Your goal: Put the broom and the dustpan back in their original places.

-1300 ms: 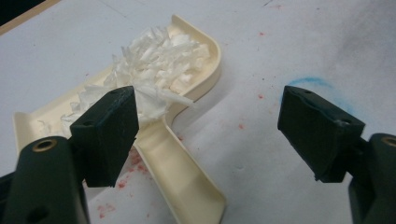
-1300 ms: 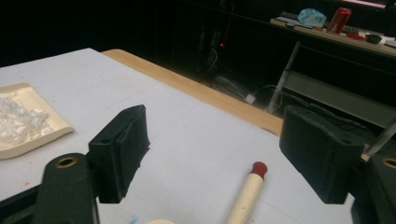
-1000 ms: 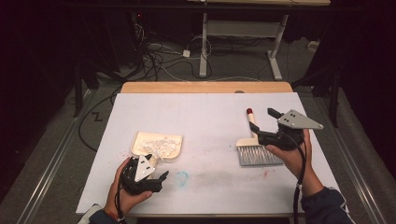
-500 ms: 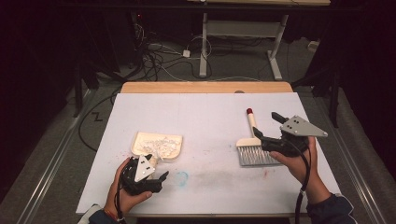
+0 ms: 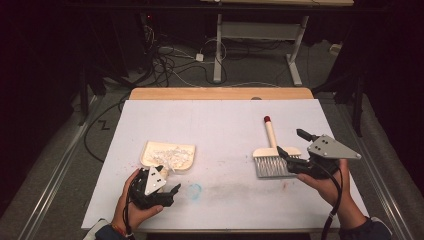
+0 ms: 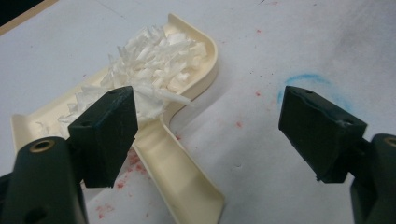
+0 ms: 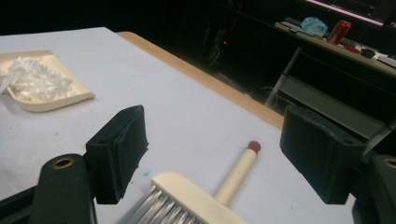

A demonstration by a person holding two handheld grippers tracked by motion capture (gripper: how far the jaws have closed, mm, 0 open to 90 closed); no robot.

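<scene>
My right gripper [image 5: 294,145] has drawn back to the right of the cream brush with grey bristles and a red-tipped handle [image 5: 270,151], jaws wide apart and empty. My left gripper [image 5: 169,182] hasn't moved; its own view shows its spread, empty jaws around the handle of the cream plastic dustpan [image 6: 182,182] holding white paper shreds [image 6: 149,60].

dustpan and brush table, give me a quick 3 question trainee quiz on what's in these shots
1. True or false: the dustpan is empty.
2. The brush handle's tip is: A blue, B red, C green?
3. How do the jaws of the left gripper and the right gripper stand, and does either hold anything?

Key
1. False: white shreds fill it.
2. B.
3. Both open; neither holds anything.
</scene>
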